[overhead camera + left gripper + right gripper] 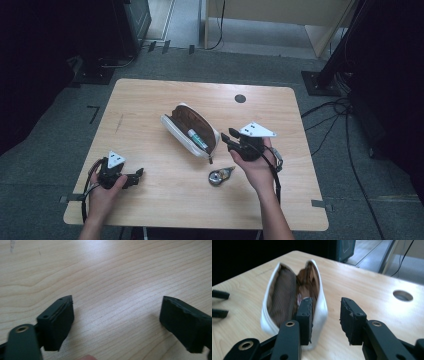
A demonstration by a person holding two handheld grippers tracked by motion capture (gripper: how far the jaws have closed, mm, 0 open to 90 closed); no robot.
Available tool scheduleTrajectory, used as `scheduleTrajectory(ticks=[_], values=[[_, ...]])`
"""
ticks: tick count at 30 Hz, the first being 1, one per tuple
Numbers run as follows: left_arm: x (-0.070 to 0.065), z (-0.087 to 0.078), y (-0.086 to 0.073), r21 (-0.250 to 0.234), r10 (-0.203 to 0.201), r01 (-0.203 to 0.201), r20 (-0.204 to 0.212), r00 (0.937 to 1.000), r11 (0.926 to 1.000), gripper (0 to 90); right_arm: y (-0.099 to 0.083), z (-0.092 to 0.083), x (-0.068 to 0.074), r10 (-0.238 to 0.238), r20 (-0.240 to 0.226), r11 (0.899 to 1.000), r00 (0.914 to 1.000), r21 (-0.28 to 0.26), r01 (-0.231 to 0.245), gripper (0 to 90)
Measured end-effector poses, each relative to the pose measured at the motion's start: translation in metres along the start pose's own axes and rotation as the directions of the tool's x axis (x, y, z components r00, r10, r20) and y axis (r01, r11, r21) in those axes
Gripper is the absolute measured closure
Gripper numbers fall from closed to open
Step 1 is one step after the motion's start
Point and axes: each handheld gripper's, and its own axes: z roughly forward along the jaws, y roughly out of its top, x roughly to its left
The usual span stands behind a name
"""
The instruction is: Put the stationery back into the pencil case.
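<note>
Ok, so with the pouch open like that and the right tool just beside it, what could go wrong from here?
1. The pouch lies open with a tube inside; a nudge from the right tool, whose open jaws stand close by its white rim, could tip it or spill the tube.
2. The small tape dispenser sits on the table just under the right hand, so a low sweep might knock it away.

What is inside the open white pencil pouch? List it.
Inside the white pencil pouch with brown lining lies a white tube with a green band. Anything deeper is hidden by the pouch walls.
</note>
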Motion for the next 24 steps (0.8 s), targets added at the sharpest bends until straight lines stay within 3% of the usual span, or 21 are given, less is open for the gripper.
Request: scheduleTrajectory(ticks=[4,7,9,14,15,16,19,22,24], values=[[-0.008,-0.001,0.005,-0.032,-0.020,0.021,0.032,0.9993,0.9993,13.9,-0.020,-0.006,-0.012,0.011,-0.022,1.000,0.9997,0.021,-0.011,59.9],[-0.018,0.001,0.010,-0.043,-0.006,0.008,0.044,0.9990,0.9990,13.9,-0.036,-0.005,-0.018,0.002,-0.028,0.999,0.9996,0.043,-0.001,59.6],[-0.026,0.003,0.014,-0.055,0.002,0.001,0.044,0.9990,0.9985,13.9,-0.046,-0.004,-0.022,-0.008,-0.009,0.998,0.9999,0.065,0.009,59.9],[-0.043,0.008,0.023,-0.055,0.046,-0.043,0.051,0.9977,0.9975,14.0,-0.062,-0.001,-0.029,0.010,-0.024,0.997,0.9997,0.080,-0.008,61.8],[-0.048,0.010,0.026,-0.053,0.054,-0.051,0.064,0.9965,0.9973,14.0,-0.065,0.001,-0.030,0.017,-0.030,0.995,0.9994,0.097,-0.014,61.8],[-0.055,0.013,0.029,-0.053,0.066,-0.061,0.085,0.9942,0.9967,14.0,-0.069,0.004,-0.032,-0.008,-0.046,0.991,0.9989,0.135,0.014,61.6],[-0.069,0.018,0.035,-0.054,0.094,-0.089,0.109,0.9895,0.9946,14.0,-0.076,0.005,-0.037,0.012,-0.081,0.989,0.9967,0.148,0.000,61.6],[-0.078,0.023,0.039,-0.050,0.106,-0.100,0.127,0.9862,0.9937,14.0,-0.081,0.007,-0.040,0.024,-0.080,0.988,0.9965,0.155,-0.011,61.8],[-0.093,0.029,0.045,-0.049,0.131,-0.125,0.150,0.9800,0.9910,14.0,-0.086,0.008,-0.043,0.037,-0.070,0.983,0.9968,0.183,-0.024,61.6]])
